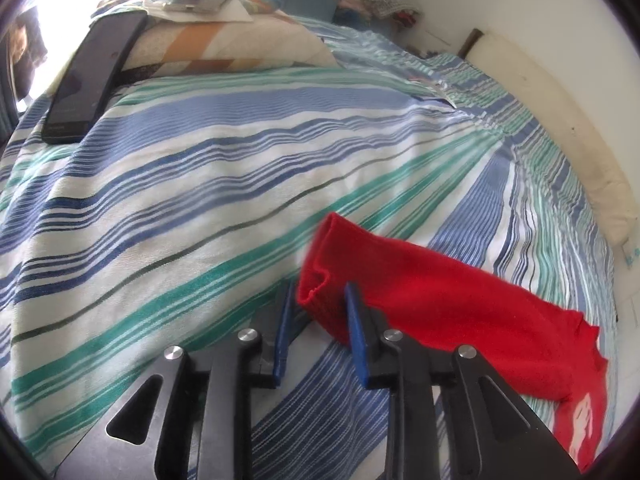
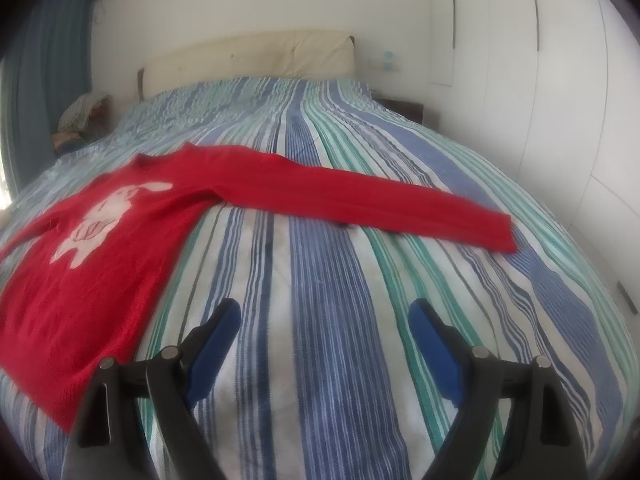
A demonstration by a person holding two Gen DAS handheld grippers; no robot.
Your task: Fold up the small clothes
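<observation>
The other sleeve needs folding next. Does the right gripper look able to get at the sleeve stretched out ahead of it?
Probably yes: the right gripper is open and empty, and only bare striped bedspread lies between it and the red sleeve, which lies flat and uncovered.

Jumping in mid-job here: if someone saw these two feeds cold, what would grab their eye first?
The red sweater with its pale cartoon animal, spread flat on the striped bedspread, one sleeve stretched out across the stripes. In the left wrist view the other sleeve's cuff lies between the part-open jaws of the left gripper, the pads not pressing it. The right gripper hangs wide open over bare bedspread, and a dark phone lies by the pillow.
</observation>
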